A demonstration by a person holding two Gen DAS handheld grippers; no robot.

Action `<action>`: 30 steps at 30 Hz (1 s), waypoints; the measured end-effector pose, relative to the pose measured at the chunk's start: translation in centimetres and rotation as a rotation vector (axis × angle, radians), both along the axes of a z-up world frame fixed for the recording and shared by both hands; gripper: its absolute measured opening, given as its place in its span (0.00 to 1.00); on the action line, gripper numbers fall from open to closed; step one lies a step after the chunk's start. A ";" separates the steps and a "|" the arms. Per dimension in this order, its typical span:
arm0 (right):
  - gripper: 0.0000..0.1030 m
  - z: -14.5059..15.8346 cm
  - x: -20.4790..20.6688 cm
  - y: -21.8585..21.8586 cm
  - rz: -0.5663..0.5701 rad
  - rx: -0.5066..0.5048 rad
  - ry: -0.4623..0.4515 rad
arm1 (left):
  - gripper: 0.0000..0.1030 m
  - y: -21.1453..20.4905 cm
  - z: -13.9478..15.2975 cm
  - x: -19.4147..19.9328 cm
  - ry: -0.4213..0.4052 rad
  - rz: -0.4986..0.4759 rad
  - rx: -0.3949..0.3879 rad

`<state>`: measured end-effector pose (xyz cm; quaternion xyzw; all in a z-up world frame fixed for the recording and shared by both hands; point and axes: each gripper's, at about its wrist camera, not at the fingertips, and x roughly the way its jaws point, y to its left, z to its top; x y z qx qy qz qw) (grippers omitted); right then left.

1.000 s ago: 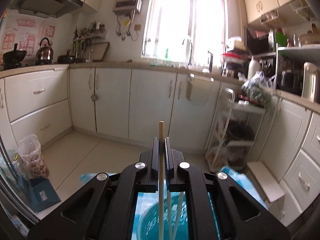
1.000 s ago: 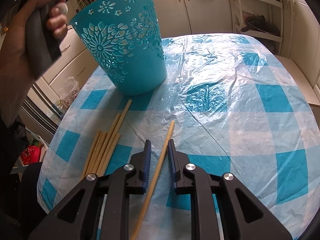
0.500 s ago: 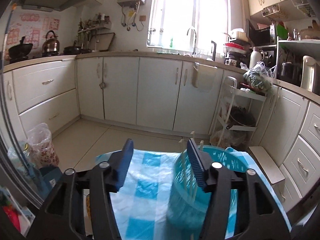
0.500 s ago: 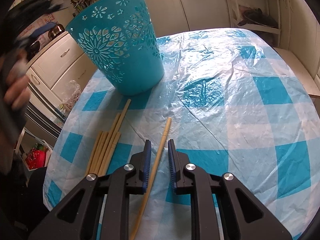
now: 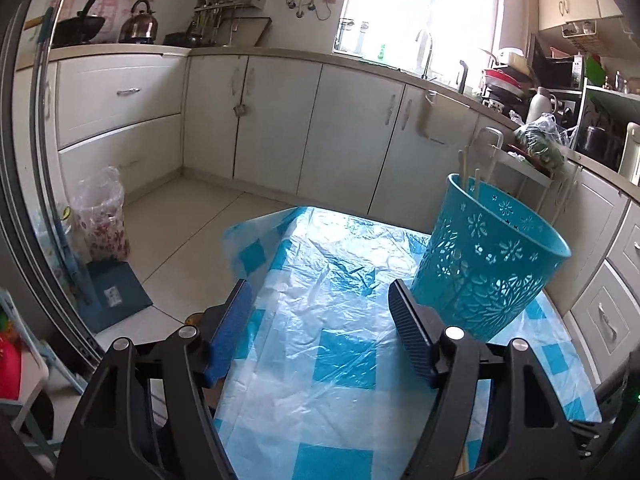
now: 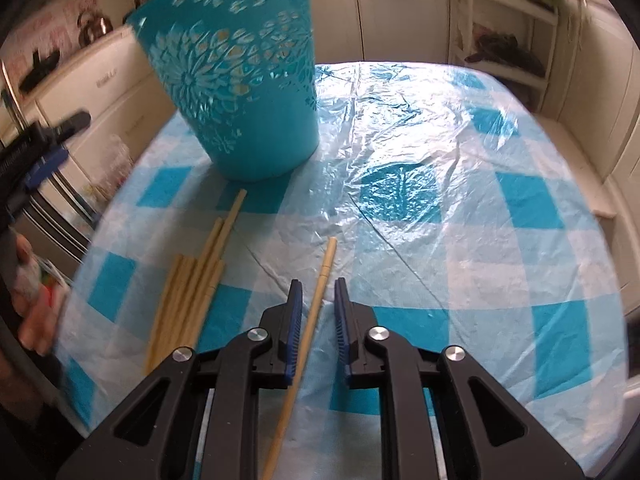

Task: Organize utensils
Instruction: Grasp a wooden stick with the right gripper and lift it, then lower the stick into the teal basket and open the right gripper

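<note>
Chopsticks are the job, and one single chopstick [image 6: 316, 304] lies on the counter [image 6: 480, 220] right between the jaws of the right gripper [image 6: 316, 304], which are open a little and not touching it yet. Its long way points from the gripper toward the blue basket [image 6: 240, 80], so I think the jaws only need to close. The left gripper [image 5: 320, 316] is wide open and empty, near the basket, and more chopsticks [image 6: 188, 292] lie by the counter's left edge.
</note>
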<state>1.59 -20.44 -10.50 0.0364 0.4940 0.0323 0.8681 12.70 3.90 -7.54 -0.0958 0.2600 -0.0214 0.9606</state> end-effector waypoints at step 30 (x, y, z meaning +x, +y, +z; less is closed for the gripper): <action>0.05 17.5 14.9 1.7 -0.122 0.227 -0.602 | 0.77 -0.4 -1.8 -0.2 0.038 -0.029 -0.039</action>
